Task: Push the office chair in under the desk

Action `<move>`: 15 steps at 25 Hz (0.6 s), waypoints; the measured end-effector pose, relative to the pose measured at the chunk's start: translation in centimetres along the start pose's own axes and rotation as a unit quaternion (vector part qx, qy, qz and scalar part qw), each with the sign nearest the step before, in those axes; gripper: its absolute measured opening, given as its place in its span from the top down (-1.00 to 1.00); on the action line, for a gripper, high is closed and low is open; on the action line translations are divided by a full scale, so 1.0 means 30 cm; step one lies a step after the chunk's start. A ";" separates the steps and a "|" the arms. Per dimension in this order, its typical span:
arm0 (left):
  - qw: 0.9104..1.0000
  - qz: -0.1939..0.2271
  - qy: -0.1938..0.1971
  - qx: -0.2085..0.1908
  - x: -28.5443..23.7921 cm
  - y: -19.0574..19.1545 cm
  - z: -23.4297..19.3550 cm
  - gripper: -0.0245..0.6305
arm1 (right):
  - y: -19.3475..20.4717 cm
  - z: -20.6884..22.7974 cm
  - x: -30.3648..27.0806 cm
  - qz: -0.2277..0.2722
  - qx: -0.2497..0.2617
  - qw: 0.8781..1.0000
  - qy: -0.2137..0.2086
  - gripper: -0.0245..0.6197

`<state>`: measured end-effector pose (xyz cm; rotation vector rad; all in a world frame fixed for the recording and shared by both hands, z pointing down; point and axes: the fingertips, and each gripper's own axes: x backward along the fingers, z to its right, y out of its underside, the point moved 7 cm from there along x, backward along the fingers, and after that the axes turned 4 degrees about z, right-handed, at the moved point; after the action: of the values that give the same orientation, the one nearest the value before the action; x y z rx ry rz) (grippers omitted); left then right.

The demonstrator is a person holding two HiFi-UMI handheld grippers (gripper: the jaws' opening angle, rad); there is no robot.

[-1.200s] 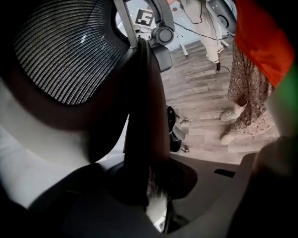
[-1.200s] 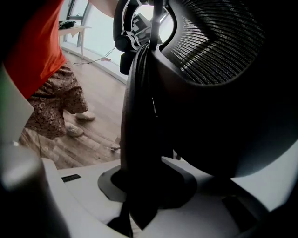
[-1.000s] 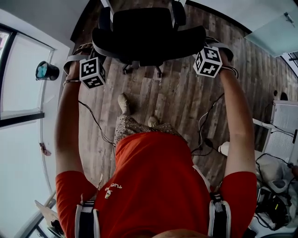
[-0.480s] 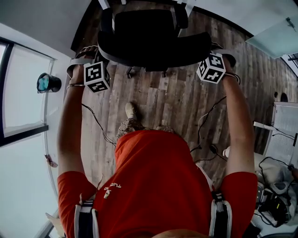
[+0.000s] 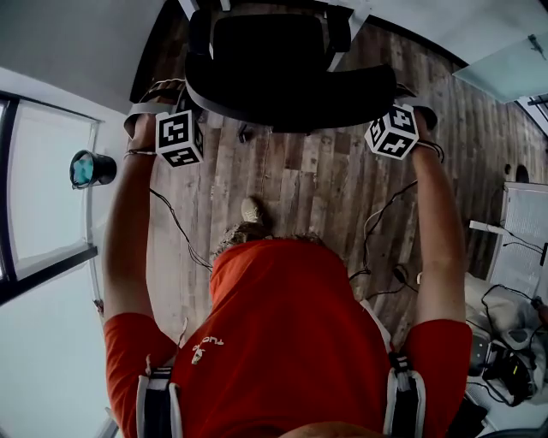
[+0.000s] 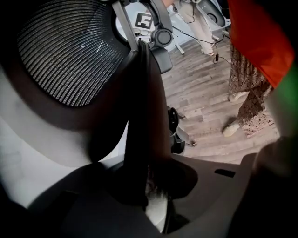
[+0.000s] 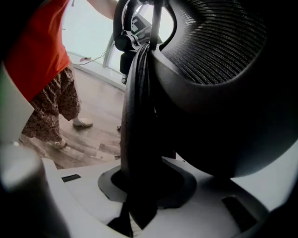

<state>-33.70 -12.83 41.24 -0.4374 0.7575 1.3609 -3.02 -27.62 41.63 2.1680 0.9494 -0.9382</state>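
The black office chair (image 5: 287, 68) stands at the top of the head view, its seat between two white desk legs (image 5: 348, 17). My left gripper (image 5: 181, 101) is shut on the left rim of the chair's backrest. My right gripper (image 5: 392, 96) is shut on the right rim. In the left gripper view the dark backrest rim (image 6: 139, 135) runs down between the jaws of the left gripper (image 6: 149, 188), with the mesh back (image 6: 60, 51) to its left. The right gripper (image 7: 139, 197) clamps the same kind of rim (image 7: 139, 135), with the mesh (image 7: 219, 42) on its right.
Wooden floor (image 5: 308, 188) lies under the chair, with the person's foot (image 5: 253, 210) just behind it. Cables (image 5: 180, 229) trail on the floor at both sides. A window (image 5: 43, 188) is at the left, and white furniture (image 5: 522, 248) with cable clutter at the right.
Both grippers and the chair have moved forward, up in the head view, so the seat sits deeper between the white legs. The person has stepped forward behind it.
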 end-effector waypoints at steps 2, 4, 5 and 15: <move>1.000 0.005 -0.001 -0.003 -0.018 0.033 -0.028 0.70 | -0.021 0.024 -0.021 -0.003 -0.004 1.000 0.002 0.57; 1.000 0.010 -0.002 -0.008 -0.039 0.071 -0.056 0.70 | -0.042 0.045 -0.045 -0.006 -0.009 1.000 0.002 0.57; 1.000 0.011 -0.001 -0.011 -0.049 0.089 -0.072 0.70 | -0.052 0.056 -0.055 -0.007 -0.012 1.000 0.003 0.57; 0.999 0.028 0.005 -0.031 -0.159 0.212 -0.215 0.70 | -0.101 0.172 -0.155 -0.024 -0.036 0.999 0.008 0.57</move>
<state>-41.50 -19.44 41.04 -0.4744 0.7421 1.4389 -9.61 -31.37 41.61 2.1041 1.0309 -0.8965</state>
